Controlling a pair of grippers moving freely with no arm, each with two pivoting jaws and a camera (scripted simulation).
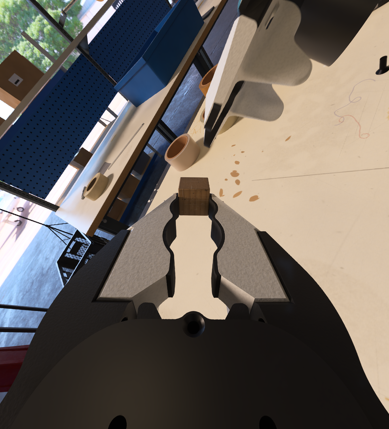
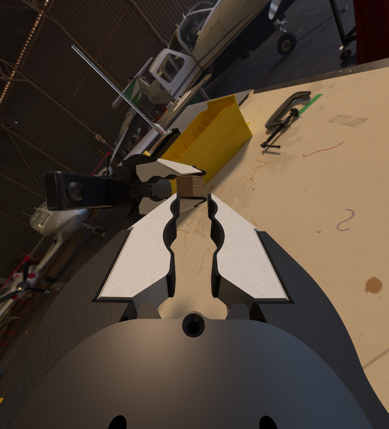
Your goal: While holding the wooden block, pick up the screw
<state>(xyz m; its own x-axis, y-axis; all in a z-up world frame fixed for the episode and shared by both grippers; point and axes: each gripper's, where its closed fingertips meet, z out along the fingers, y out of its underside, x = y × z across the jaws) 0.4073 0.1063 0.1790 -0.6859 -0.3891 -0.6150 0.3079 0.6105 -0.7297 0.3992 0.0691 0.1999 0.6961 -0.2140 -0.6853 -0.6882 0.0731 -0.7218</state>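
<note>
Left wrist view: left gripper (image 1: 193,197) jaws clamp one wooden block (image 1: 193,196); one screw (image 1: 383,66); right gripper (image 2: 193,197) jaws narrowly parted, empty

Bare tabletop (image 1: 316,232) is lying open around the screw (image 1: 382,65), which is standing alone. 2 tape rolls (image 1: 182,152) are crowding the table's edge near the block (image 1: 193,197). A yellow bin (image 2: 212,137) and clamp (image 2: 281,116) are sitting farther off.

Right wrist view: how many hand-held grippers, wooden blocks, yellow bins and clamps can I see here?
Hand-held grippers: 2, the right hand-held gripper and the left hand-held gripper
Wooden block: 1
Yellow bin: 1
C-clamp: 1
Total: 5
</note>
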